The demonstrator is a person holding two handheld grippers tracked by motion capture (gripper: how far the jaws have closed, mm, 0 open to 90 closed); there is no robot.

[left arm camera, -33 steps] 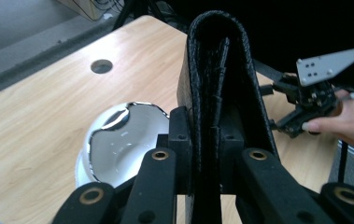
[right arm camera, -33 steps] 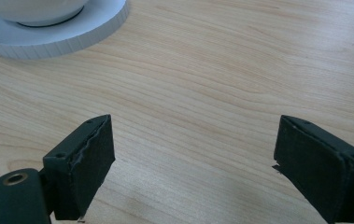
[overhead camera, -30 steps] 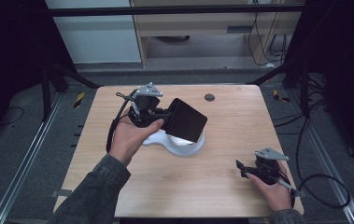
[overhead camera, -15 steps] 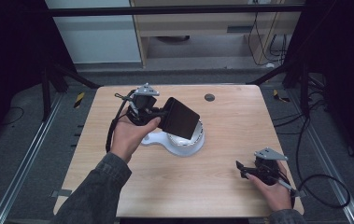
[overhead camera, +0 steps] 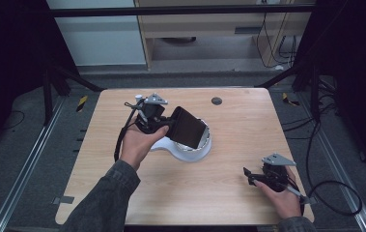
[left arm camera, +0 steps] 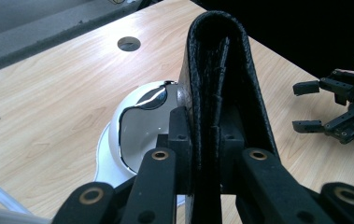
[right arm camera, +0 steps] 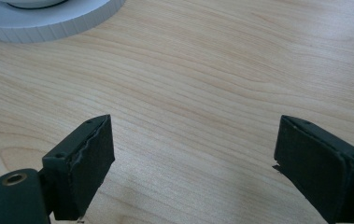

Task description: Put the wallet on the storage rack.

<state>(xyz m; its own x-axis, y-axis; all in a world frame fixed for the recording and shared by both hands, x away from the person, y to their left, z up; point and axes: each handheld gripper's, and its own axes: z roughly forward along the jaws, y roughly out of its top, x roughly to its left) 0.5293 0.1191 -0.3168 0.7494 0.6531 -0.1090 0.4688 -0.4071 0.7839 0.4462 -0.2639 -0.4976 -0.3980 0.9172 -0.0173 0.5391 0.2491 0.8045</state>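
the left gripper (overhead camera: pixel 163 124) has its jaws clamped on a black wallet (overhead camera: pixel 188 127), held tilted just over the white dish (overhead camera: pixel 201 151) mid-surface. the right gripper (overhead camera: pixel 249 175) rests near the front edge, jaws apart, empty.

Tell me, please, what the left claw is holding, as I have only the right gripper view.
Observer: The left claw is shut on a black wallet.
Operator: Where is the wallet relative to the white disc at my top edge?
Observer: It hangs tilted over the disc; I cannot tell whether they touch.
Operator: Which end of the wallet is clamped?
Observer: The open edges; the folded spine points away from the claw.
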